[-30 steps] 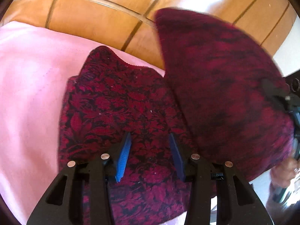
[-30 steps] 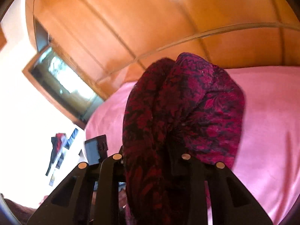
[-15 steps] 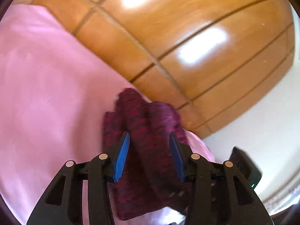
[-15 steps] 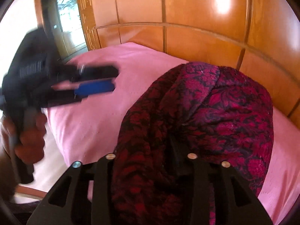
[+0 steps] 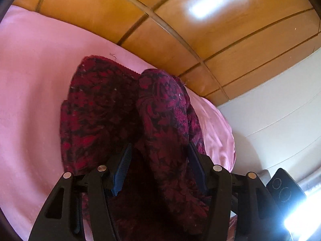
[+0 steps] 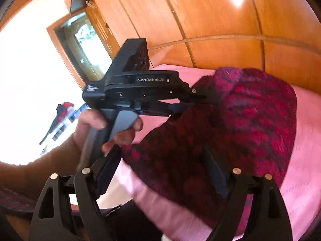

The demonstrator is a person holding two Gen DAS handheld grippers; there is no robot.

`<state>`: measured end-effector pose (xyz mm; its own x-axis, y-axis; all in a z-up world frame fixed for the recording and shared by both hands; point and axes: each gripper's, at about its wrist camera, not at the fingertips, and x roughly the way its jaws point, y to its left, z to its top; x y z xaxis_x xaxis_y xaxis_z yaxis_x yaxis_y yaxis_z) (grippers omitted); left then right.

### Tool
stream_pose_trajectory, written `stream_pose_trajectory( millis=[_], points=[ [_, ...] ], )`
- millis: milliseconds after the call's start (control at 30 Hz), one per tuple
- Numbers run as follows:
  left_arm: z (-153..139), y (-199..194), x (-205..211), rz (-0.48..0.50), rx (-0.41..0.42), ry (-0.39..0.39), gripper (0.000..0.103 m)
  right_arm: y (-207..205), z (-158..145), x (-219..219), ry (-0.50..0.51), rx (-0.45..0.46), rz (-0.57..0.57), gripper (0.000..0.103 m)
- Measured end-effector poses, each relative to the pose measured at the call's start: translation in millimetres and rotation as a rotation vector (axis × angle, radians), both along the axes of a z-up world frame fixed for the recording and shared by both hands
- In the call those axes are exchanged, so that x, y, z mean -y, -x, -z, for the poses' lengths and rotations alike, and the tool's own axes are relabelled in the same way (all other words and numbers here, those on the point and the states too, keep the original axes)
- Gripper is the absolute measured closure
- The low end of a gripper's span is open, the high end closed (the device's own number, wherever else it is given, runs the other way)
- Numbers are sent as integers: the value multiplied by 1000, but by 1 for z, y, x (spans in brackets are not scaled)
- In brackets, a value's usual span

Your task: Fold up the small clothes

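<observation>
The dark red floral garment [image 5: 104, 116] lies bunched on the pink bedspread [image 5: 30, 90], near the edge that runs along the wooden headboard [image 5: 180, 40]. The left gripper [image 5: 158, 166] has just been opening; a raised fold sits between its jaws, but whether the pads still pinch it I cannot tell. The right gripper [image 6: 160, 172] has just been opening too and now stands released, the cloth in front of it rather than clamped. Likely risk: with one side let go, the upright fold may slump sideways and undo the crease. If the left gripper pulls away while cloth clings to its ribbed pad [image 5: 122, 170], the whole garment could drag toward the near edge.
</observation>
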<state>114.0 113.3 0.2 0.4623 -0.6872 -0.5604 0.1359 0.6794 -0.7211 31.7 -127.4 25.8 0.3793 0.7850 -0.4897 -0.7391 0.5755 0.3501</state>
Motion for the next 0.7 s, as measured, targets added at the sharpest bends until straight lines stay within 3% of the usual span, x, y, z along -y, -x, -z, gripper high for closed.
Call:
stream_pose_trajectory(
  millis=[167,233,333,467,567,700],
  points=[
    [-7,-7,5,-2,-3,-16,50,6,0,52,-89,-45,79,20],
    [-13,-2,9,13,17,-54,70,-3,4,67,-85,-51,145,20],
    [-25,3,19,12,78,-118,86,0,20,84,-32,-43,231,21],
    [-39,24,17,-12,145,-189,89,-2,30,75,-4,-51,240,24],
    [-38,48,-6,-73,152,-182,90,2,25,54,27,1,205,24],
    [-8,84,-39,-203,98,-205,91,11,28,18,106,76,135,23]
  ],
)
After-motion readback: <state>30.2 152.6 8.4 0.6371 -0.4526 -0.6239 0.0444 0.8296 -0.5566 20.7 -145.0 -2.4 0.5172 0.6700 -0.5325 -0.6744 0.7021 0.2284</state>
